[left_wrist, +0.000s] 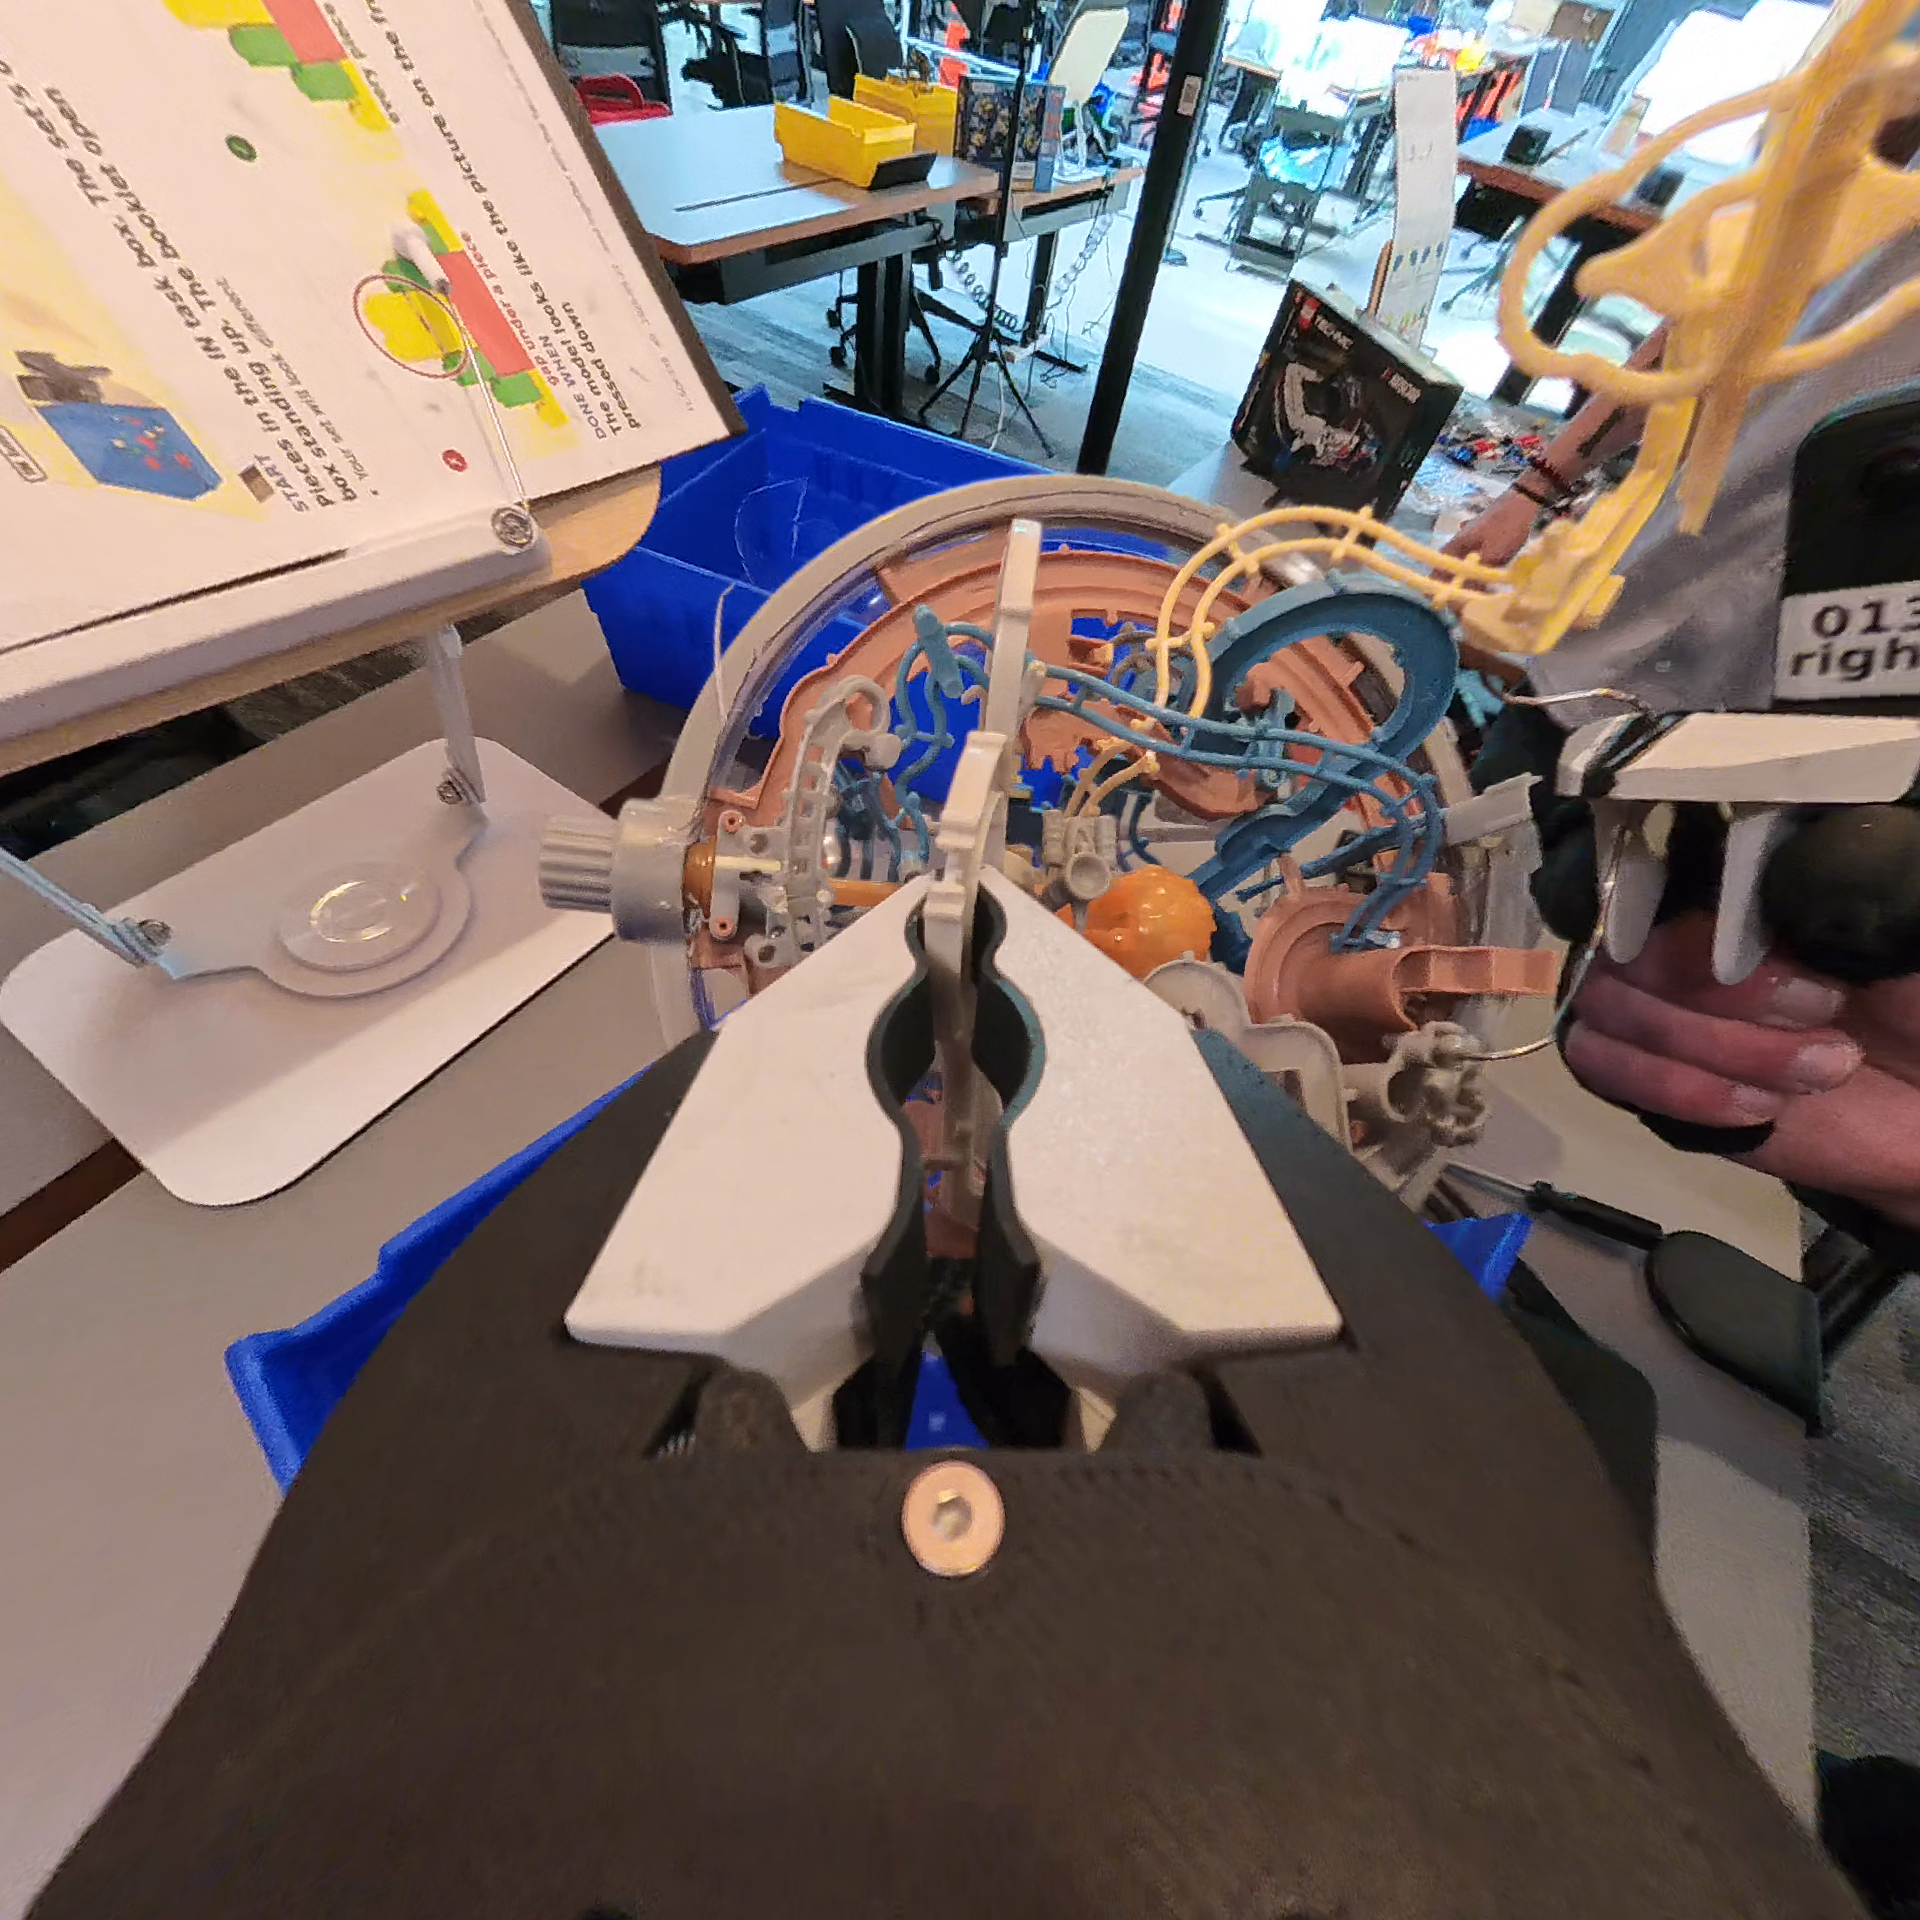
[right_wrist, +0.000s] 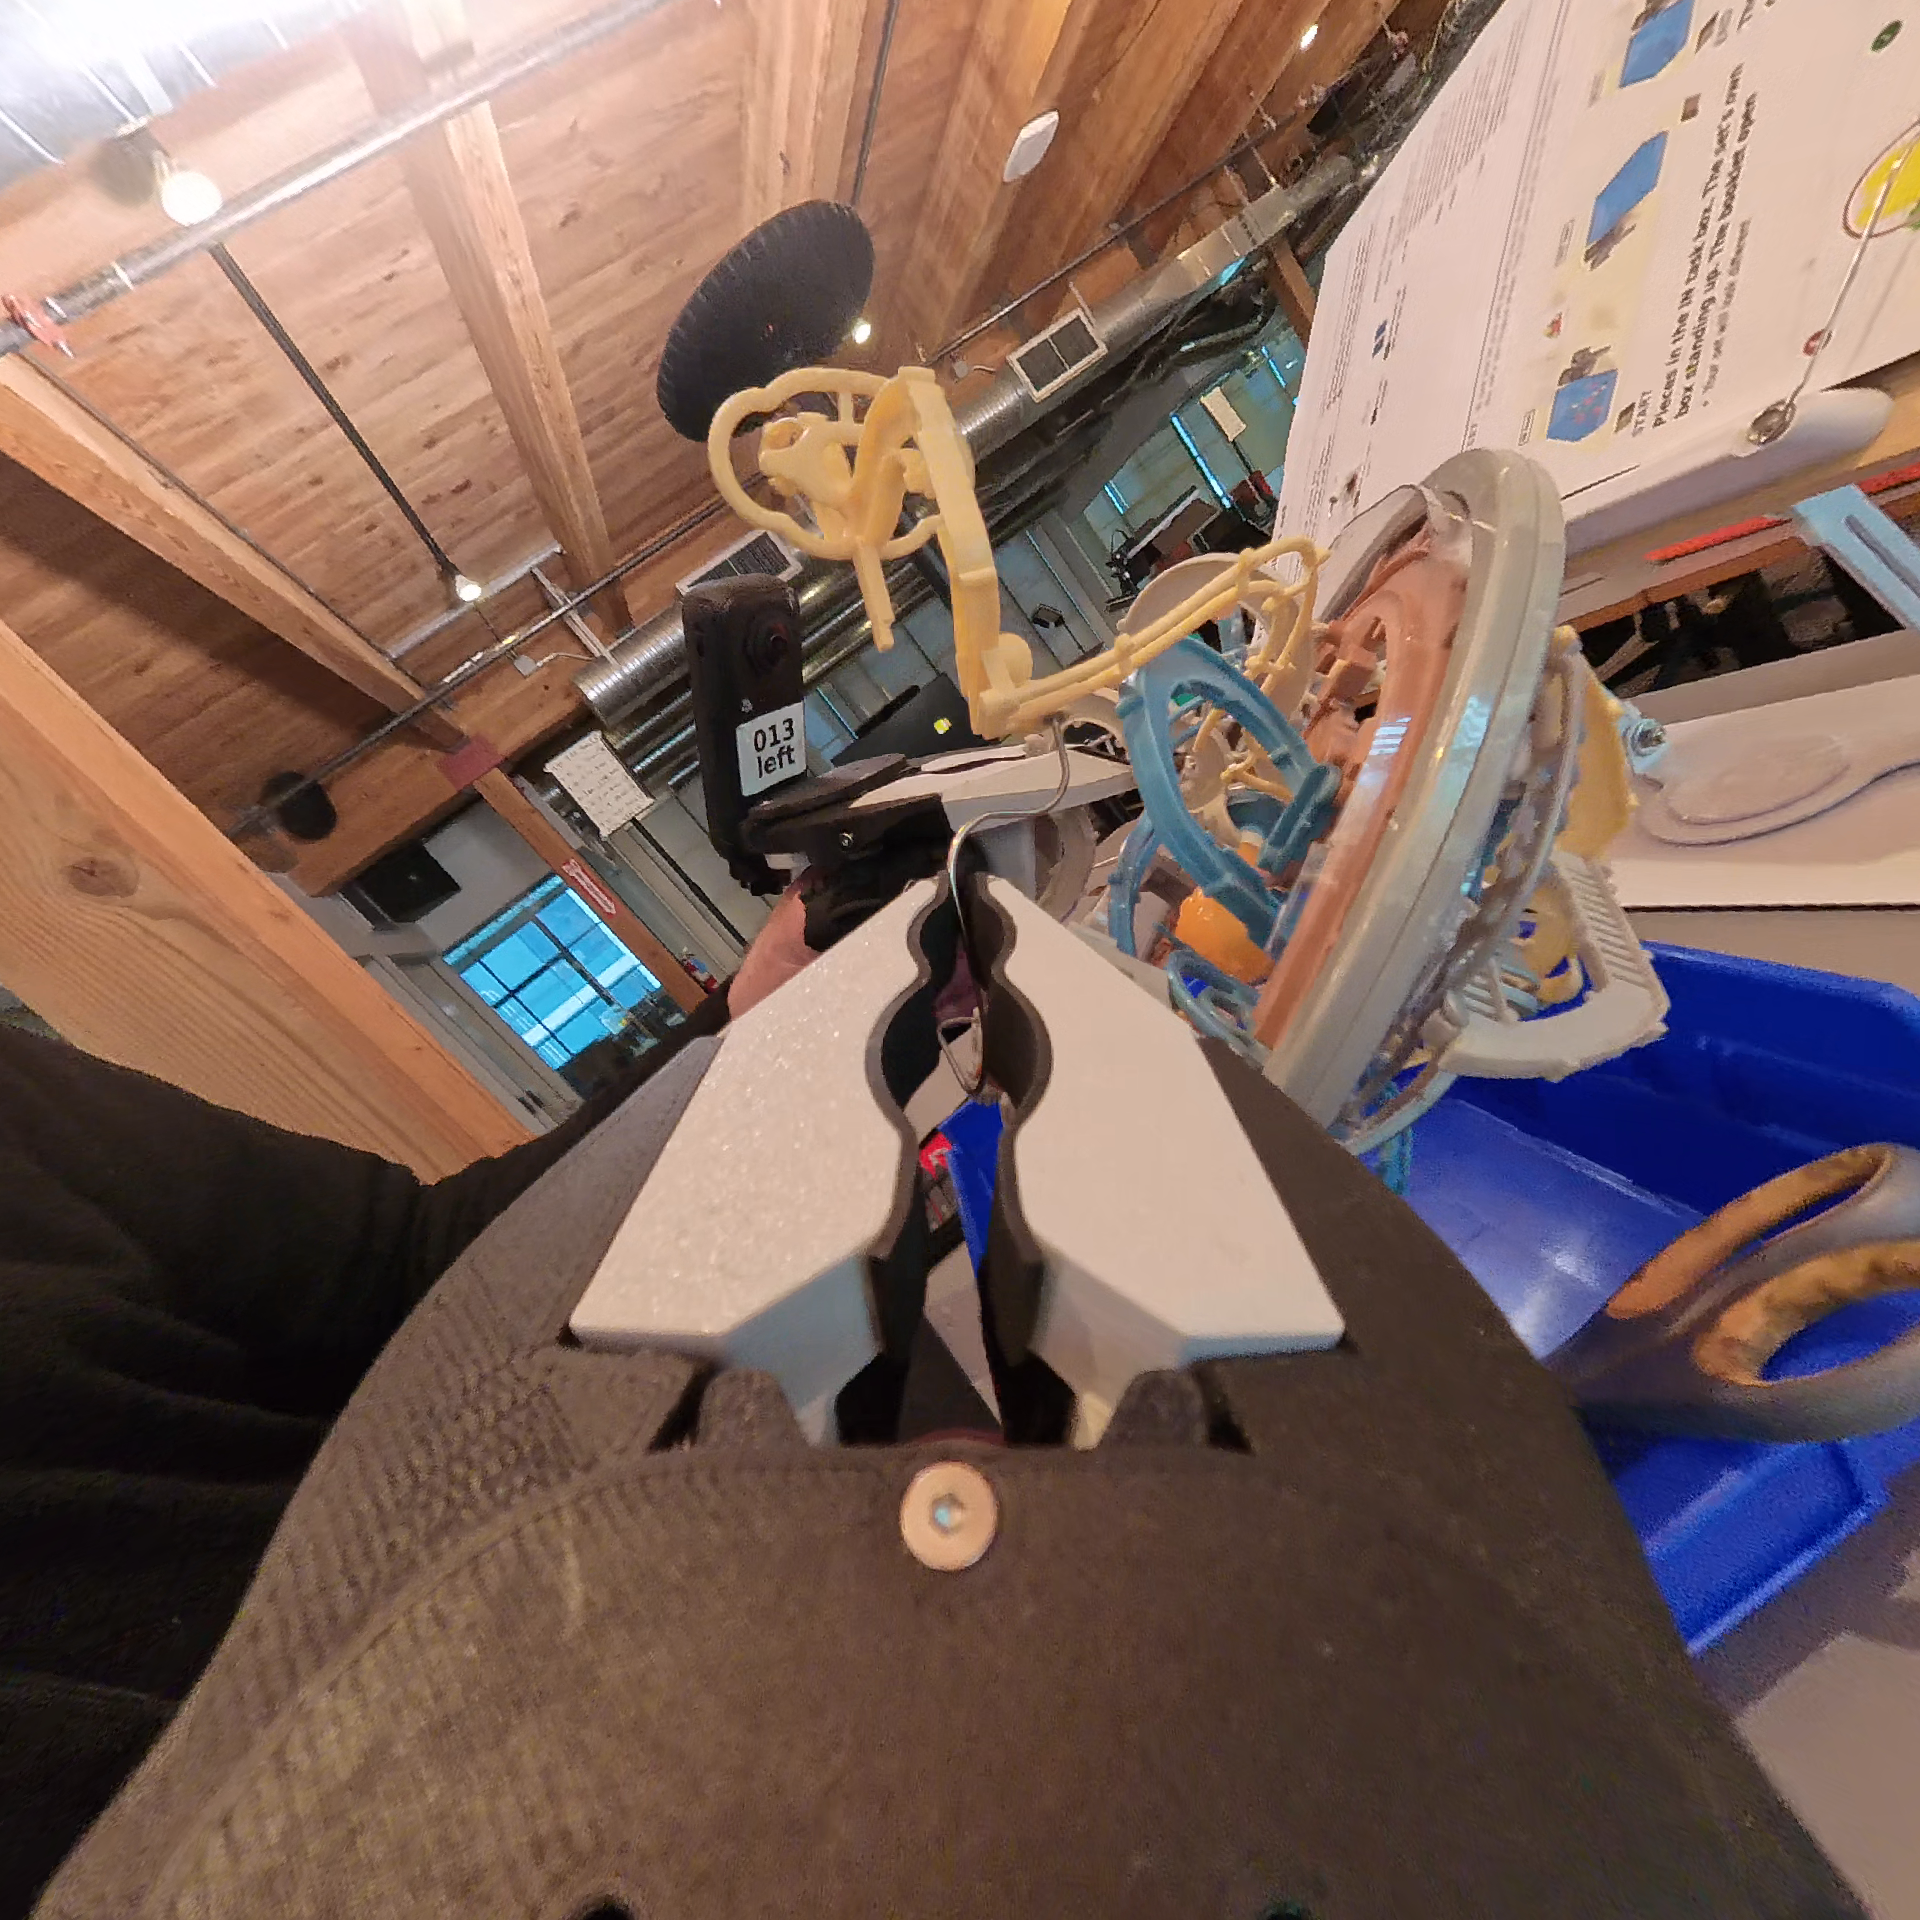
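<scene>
Left hand-held gripper [left_wrist: 961,914] clamped on grey plastic fin of half-open marble-maze sphere [left_wrist: 1081,790], held above blue plastic bin [left_wrist: 727,540]. Right hand-held gripper [right_wrist: 961,914] pinches thin metal wire [right_wrist: 1055,774]; cream track piece [right_wrist: 883,499] raised clear of sphere, remaining tracks seated.

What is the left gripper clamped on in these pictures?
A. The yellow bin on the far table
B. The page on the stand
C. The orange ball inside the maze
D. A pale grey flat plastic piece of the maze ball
D: in the left wrist view the left gripper is shut on the pale grey flat piece standing up from the maze ball.
</scene>
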### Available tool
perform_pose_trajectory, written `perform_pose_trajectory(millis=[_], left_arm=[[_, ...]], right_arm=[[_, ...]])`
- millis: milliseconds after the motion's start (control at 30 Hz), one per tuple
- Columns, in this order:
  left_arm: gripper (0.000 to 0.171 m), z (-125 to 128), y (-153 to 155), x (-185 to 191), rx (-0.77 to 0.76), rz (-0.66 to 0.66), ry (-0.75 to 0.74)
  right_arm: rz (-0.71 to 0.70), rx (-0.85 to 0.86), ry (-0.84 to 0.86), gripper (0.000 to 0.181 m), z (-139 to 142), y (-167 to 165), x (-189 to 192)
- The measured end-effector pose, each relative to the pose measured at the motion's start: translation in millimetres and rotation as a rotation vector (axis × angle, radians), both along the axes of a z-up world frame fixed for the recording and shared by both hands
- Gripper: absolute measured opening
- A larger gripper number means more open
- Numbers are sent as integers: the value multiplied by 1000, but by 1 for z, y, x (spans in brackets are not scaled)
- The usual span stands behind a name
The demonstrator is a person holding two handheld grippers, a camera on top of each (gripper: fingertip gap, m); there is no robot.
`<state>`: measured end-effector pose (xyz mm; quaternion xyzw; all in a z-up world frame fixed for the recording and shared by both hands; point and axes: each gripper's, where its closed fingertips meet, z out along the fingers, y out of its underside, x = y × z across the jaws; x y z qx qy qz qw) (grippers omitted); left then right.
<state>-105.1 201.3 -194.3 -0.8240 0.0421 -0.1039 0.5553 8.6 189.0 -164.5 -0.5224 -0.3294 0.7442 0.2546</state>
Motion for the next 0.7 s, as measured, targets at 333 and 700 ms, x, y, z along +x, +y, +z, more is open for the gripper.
perform_pose_trajectory(millis=[333,700], left_arm=[[0,15,-14,7,-3,28,295],[0,28,-20,-8,8,129,542]], right_arm=[[-1,26,-87,0,-20,1,-4],[38,236,-248,33,-25,-34,-21]])
